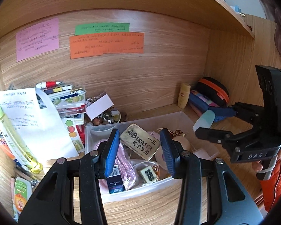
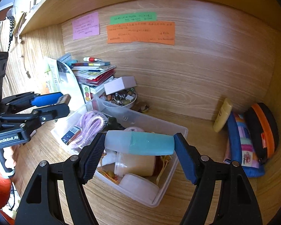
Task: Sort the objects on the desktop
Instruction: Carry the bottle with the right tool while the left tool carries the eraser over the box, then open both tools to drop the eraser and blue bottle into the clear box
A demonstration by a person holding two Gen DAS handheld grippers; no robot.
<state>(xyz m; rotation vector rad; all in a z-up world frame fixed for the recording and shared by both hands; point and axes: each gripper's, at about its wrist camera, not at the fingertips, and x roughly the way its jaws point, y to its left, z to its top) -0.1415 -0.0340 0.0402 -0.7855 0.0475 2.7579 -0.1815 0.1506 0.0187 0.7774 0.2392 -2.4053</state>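
My left gripper (image 1: 140, 146) is shut on a worn 4B eraser (image 1: 140, 141) and holds it above the clear plastic bin (image 1: 133, 193). In the right wrist view the left gripper (image 2: 62, 104) sits at the left with the eraser (image 2: 64, 99) between its fingers. My right gripper (image 2: 139, 150) is shut on a teal and frosted tube (image 2: 139, 143), held crosswise over the bin (image 2: 170, 176). In the left wrist view the right gripper (image 1: 206, 124) holds the tube (image 1: 205, 121) at the bin's right side. The bin holds a pink cord (image 2: 90, 129), a small box, jars and a mahjong tile (image 1: 149, 175).
A stack of books and papers (image 1: 65, 101) stands at the left. A bowl of trinkets (image 2: 121, 99) under a white box sits behind the bin. A yellow tube (image 2: 223, 114), a colourful pouch (image 2: 243, 146) and a black and orange case (image 2: 264, 125) lie at the right. Sticky notes hang on the back wall.
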